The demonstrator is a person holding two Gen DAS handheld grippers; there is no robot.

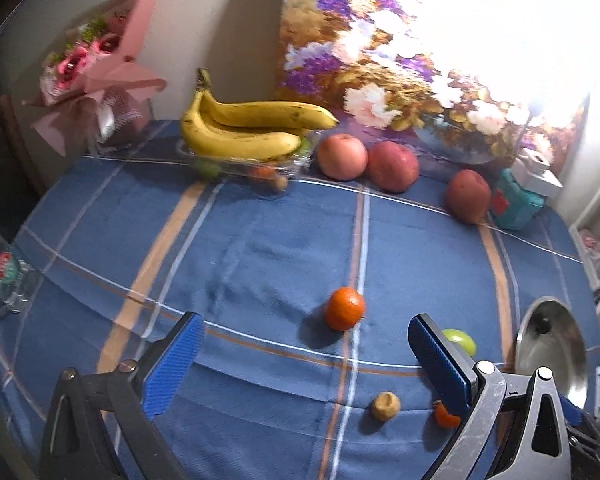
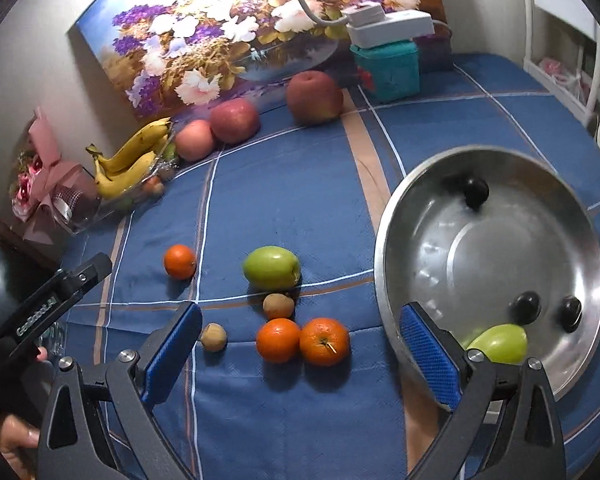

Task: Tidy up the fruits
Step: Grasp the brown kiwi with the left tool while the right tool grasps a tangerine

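A: How are the jaws seen?
B: Both the left gripper [image 1: 306,358] and right gripper [image 2: 300,354] are spread wide, nothing pinched.
A: And the fruit?
B: 2 oranges [image 2: 302,340] are seen between the right jaws; 1 green fruit [image 2: 500,343] lies in the steel bowl [image 2: 388,216], beyond the right-hand jaw.

Each gripper [image 2: 300,354] has black angular arms, silver screw heads and blue textured pads [image 2: 171,346]; white lettering marks the left gripper [image 2: 44,316].

Both my wrist cams tilt down, close over blue tablecloth [image 1: 260,248]; share lone orange [image 1: 344,308], steel bowl [image 2: 392,216].
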